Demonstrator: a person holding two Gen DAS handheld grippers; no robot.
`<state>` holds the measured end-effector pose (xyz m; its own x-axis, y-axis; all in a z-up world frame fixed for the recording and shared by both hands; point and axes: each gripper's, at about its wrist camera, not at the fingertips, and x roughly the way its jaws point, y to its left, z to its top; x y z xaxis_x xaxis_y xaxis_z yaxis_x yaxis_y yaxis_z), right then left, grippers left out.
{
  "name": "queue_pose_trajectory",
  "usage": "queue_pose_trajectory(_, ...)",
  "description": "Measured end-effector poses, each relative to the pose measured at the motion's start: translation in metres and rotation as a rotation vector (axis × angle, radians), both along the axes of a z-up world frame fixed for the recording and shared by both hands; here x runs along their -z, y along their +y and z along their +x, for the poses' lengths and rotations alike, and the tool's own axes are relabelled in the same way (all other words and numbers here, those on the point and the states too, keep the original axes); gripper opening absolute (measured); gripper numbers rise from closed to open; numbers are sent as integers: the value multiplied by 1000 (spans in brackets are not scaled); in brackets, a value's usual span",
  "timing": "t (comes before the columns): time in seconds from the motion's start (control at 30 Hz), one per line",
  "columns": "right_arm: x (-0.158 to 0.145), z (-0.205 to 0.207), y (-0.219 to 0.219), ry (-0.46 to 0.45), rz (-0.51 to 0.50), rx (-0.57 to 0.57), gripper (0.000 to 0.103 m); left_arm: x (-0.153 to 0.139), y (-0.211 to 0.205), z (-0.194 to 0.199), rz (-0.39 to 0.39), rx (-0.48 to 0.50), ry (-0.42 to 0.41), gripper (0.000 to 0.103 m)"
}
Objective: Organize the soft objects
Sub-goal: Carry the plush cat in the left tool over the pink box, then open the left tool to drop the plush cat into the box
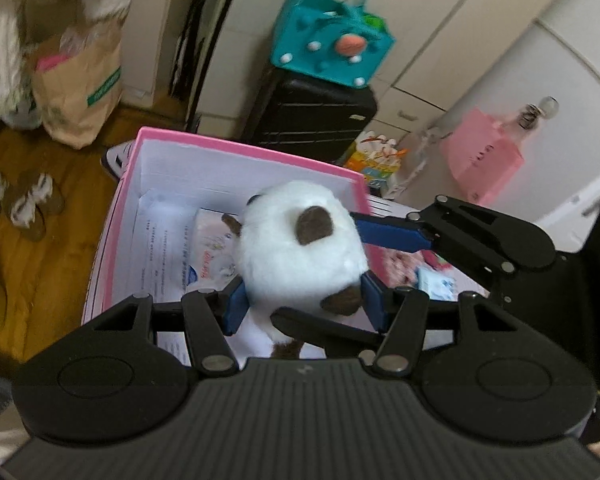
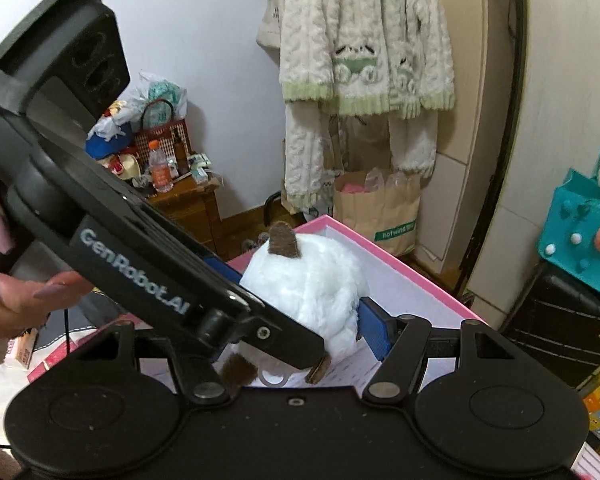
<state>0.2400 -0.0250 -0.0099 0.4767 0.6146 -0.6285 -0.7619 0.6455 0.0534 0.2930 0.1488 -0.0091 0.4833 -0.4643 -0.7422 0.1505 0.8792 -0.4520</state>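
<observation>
Left gripper (image 1: 304, 304) clamped on plush toy (image 1: 300, 244), blue pads pressing its lower sides. Toy white and fluffy with brown ears, held above the open pink box (image 1: 236, 148), not resting on its floor. Right gripper (image 1: 392, 232) reaching in from the right, one blue finger touching the toy's right side; other finger hidden behind the fur. From the right wrist camera: right gripper (image 2: 300, 320) with toy (image 2: 308, 284) between its fingers, right pad against the fur, left side blocked by the left gripper's body crossing the view, so cannot tell whether it grips or merely brackets. Small ring (image 2: 274, 376) hanging under the toy. Hand (image 2: 16, 300) with long pink nails gripping the left tool's handle at near left.

Inside box: printed papers (image 1: 156, 248) and a tissue pack (image 1: 210, 248) on the floor, left of the toy.

Beyond the box: black suitcase (image 1: 312, 116) with teal bag (image 1: 332, 40) on top. Pink bag (image 1: 480, 156) hanging on white door at far right. Paper bag (image 1: 80, 88) on wood floor at far left, fuzzy white pyjamas (image 2: 360, 60) hanging above it. Far left in right view: cluttered wooden stand (image 2: 188, 200) with a bottle (image 2: 160, 168).
</observation>
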Motion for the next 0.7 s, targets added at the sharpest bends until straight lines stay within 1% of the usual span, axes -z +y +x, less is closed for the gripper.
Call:
queue_pose_trajectory(0.17, 18, 34, 20, 8, -33, -34, 70, 26, 10, 28, 2, -47, 50, 56)
queue_pose_trajectory(0.37, 37, 52, 31, 18, -106, -88, 69, 43, 10, 41, 31, -44, 82, 55)
queue_pose_trajectory(0.5, 41, 53, 32, -12, -151, -106, 69, 46, 4, 44, 55, -53, 67, 56)
queue_pose_trajectory(0.6, 41, 54, 31, -30, -159, -97, 70, 46, 3, 43, 59, -57, 51, 58)
queue_pose_trajectory(0.7, 41, 49, 27, -51, -174, -73, 71, 41, 1, 34, 92, -50, 9, 59)
